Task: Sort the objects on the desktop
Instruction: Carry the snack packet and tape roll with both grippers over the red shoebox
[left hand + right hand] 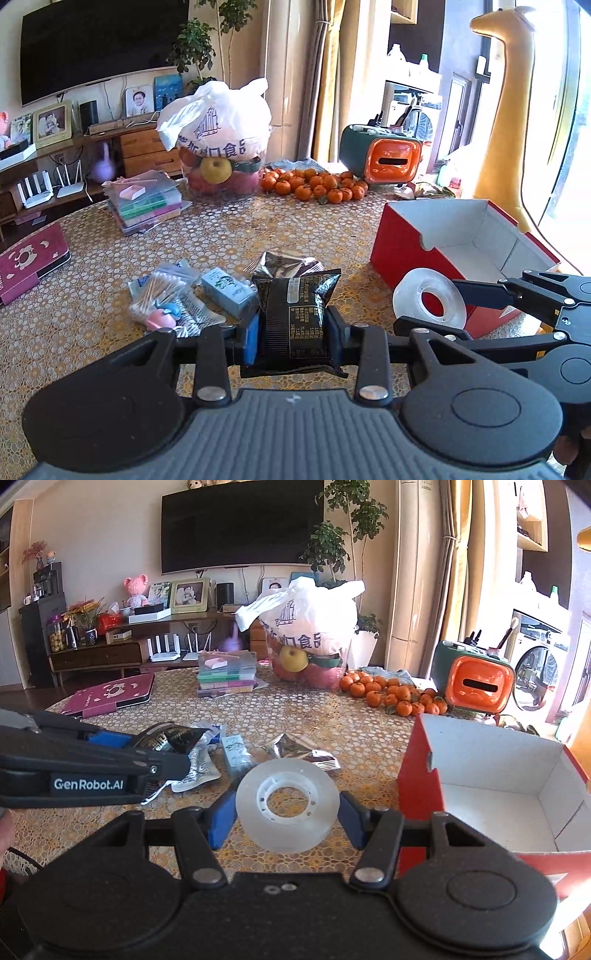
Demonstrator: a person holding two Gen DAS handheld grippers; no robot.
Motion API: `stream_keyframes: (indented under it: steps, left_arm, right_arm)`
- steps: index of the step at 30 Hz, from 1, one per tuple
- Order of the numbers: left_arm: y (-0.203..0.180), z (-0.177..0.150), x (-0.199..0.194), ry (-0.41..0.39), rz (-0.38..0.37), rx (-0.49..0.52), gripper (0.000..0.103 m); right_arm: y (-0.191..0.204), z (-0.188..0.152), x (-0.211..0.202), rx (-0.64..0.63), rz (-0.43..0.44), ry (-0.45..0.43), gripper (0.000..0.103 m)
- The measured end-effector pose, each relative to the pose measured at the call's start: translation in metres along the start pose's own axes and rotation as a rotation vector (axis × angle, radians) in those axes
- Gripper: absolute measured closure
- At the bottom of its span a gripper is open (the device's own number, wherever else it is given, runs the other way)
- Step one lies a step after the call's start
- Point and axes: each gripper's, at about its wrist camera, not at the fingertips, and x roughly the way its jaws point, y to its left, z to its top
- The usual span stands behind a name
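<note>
The left tool pinches the black snack packet; the right tool pinches the tape roll. Carry both above the red box beside them, and spread the fingers only when well inside its walls

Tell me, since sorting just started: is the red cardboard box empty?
Apparently empty: the red cardboard box shows only bare white walls and floor, though its near corner is hidden.

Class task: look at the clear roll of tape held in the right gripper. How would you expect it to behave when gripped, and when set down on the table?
The tape roll is a rigid ring with a plastic core, so it probably keeps its shape between the right gripper jaws. Its glossy rim may slip. Set on edge, it would likely roll; laid flat, it should stay.
</note>
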Motion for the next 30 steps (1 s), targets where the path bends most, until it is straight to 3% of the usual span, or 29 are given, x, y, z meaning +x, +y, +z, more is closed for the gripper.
stream_keyframes:
  steps: [30]
  left_arm:
    - [-0.133, 0.05, 0.073, 0.007, -0.214, 0.178, 0.068]
  right_arm:
    - [-0.134, -0.007, -0.022, 0.069, -0.191, 0.002, 0.045]
